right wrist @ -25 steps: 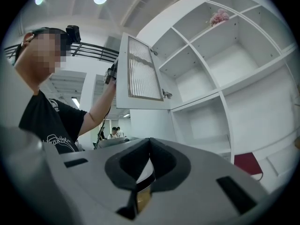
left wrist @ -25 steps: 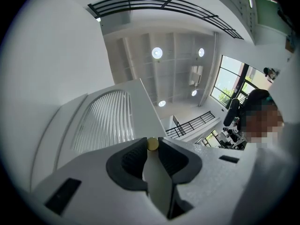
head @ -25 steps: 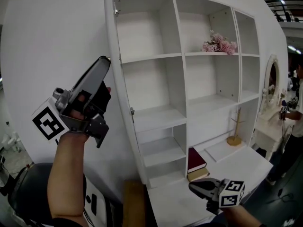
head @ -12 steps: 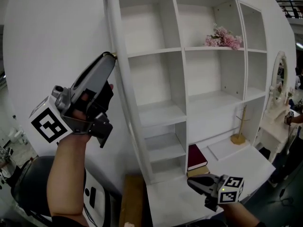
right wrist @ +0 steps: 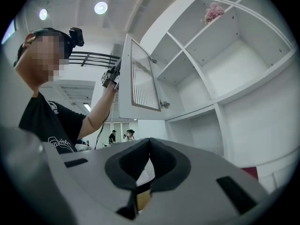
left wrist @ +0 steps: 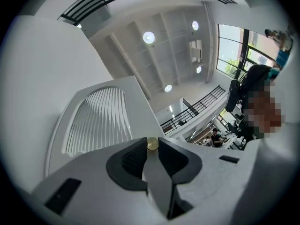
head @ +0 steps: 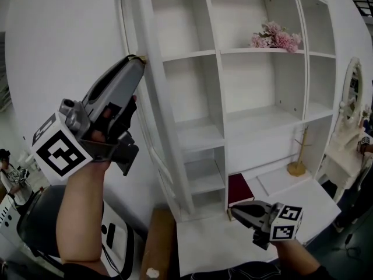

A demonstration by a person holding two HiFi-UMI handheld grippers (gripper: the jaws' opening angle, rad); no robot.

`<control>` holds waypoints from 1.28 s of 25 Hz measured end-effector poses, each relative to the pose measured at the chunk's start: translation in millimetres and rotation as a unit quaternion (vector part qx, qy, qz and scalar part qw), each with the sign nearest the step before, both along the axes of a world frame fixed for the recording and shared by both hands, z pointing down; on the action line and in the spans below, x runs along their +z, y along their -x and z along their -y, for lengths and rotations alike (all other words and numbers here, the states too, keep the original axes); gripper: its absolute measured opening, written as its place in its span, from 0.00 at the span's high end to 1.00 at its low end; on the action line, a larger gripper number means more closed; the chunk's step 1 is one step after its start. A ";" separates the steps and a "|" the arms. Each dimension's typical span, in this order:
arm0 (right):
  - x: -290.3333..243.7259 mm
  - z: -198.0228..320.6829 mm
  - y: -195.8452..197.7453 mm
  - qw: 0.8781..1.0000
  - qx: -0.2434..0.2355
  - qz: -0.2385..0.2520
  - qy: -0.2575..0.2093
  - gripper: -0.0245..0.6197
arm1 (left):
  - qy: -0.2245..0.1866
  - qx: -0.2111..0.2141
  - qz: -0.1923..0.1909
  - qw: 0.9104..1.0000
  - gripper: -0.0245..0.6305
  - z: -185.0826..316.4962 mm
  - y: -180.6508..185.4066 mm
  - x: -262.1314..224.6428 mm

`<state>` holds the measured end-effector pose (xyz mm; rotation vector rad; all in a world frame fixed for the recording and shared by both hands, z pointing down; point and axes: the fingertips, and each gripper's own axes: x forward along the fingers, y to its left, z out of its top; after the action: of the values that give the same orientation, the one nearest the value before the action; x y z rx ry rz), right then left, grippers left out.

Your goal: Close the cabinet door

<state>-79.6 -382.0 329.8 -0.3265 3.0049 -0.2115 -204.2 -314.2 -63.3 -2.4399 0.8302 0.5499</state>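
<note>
The white cabinet door (head: pixel 152 107) stands nearly edge-on to me in the head view, part way swung toward the open shelves (head: pixel 201 136). My left gripper (head: pixel 138 59) is raised at its edge and shut on the small brass knob (left wrist: pixel 152 144), which sits between the black pads (left wrist: pixel 133 158). The door's louvred panel (left wrist: pixel 98 121) rises behind the knob. From the right gripper view the door (right wrist: pixel 140 78) hangs out from the cabinet with the left gripper (right wrist: pixel 112 76) on it. My right gripper (head: pixel 239 210) is low over the white desk top, shut and holding nothing.
Pink flowers (head: pixel 275 38) lie on an upper shelf. A dark red book (head: pixel 238 188) and a gold stand (head: pixel 297 167) sit on the white desk (head: pixel 233 244). A mirror (head: pixel 351 98) stands at the far right. A wooden piece (head: pixel 158 244) is below the door.
The door has swung toward the cabinet and now hides the left column of shelves. My left gripper moved right with the knob. The right gripper rose a little.
</note>
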 end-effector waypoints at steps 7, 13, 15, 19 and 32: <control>-1.9 16.2 -17.4 1.000 -0.016 0.003 -0.006 0.95 | -0.018 -0.064 0.010 0.998 0.85 19.2 -21.2 5.7; -5.2 32.5 -33.7 1.000 -0.019 0.011 -0.008 0.95 | -0.024 -0.094 0.022 0.995 0.85 40.5 -40.8 5.9; -5.3 37.4 -39.2 1.000 -0.020 0.012 -0.008 0.95 | -0.027 -0.108 0.027 0.993 0.85 48.8 -47.4 6.3; -5.7 59.5 -57.7 1.000 -0.017 0.015 -0.007 0.95 | -0.033 -0.131 0.032 0.990 0.85 78.0 -65.7 6.0; -6.7 90.8 -85.6 1.000 -0.016 0.019 -0.013 0.95 | -0.063 -0.240 0.062 0.967 0.85 127.6 -87.7 6.9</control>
<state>6.0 -472.8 323.1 -0.2685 2.9747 -0.1795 -116.5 -441.8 -56.3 -2.0302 1.2388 0.2526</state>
